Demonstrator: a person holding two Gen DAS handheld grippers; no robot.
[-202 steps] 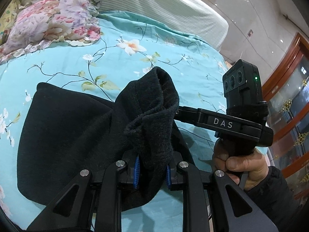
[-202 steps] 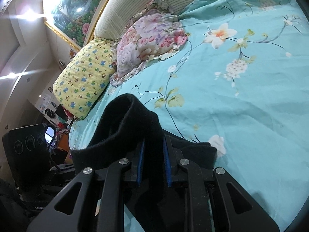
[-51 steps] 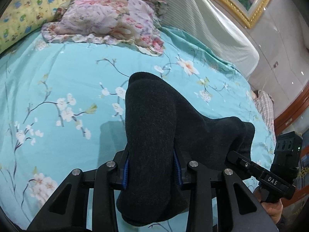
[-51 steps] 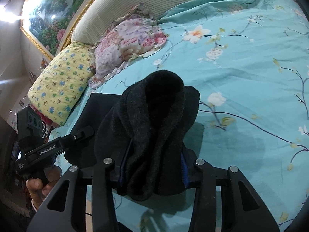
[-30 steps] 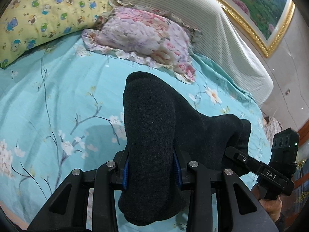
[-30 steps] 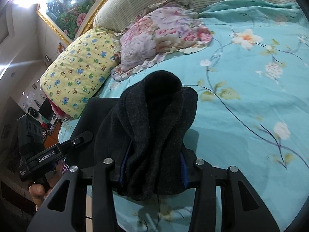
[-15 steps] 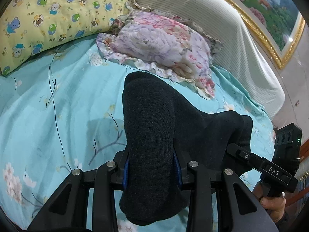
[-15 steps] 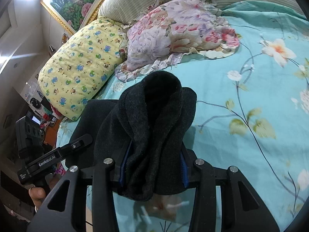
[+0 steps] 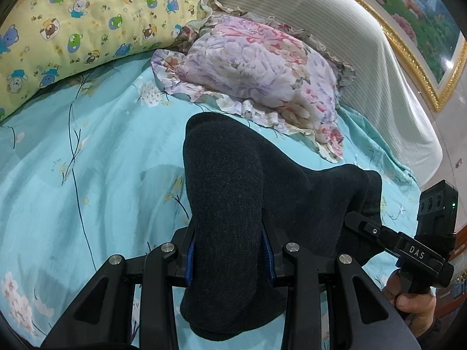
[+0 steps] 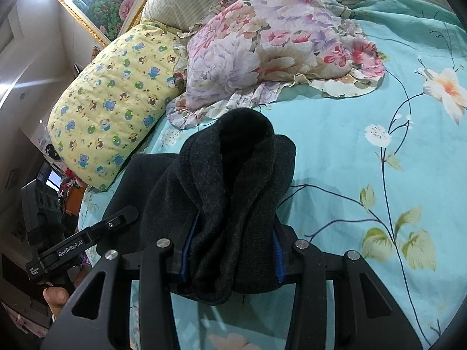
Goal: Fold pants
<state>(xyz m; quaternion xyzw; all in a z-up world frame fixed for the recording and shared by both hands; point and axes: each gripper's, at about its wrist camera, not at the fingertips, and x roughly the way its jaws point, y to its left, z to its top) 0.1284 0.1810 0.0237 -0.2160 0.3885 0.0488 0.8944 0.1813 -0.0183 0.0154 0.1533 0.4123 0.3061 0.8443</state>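
The black fleece pants (image 9: 230, 192) are bunched and thick, lifted above the turquoise floral bedspread (image 9: 96, 157). My left gripper (image 9: 229, 258) is shut on one end of the folded bundle, which bulges up between its blue pads. My right gripper (image 10: 230, 258) is shut on the other end of the pants (image 10: 233, 180). The fabric spans between the two grippers. The right gripper shows at the right edge of the left wrist view (image 9: 408, 250); the left one shows at the lower left of the right wrist view (image 10: 84, 242).
A floral ruffled pillow (image 9: 262, 70) and a yellow bear-print pillow (image 9: 73, 29) lie near the striped headboard (image 9: 335, 29) ahead. In the right wrist view the same floral pillow (image 10: 277, 46) and yellow pillow (image 10: 116, 99) lie ahead, with room clutter beyond the bed edge at left.
Both grippers have carried the held pants across the bed toward the pillows and headboard, which now look larger and closer. The grips on the fabric are unchanged.
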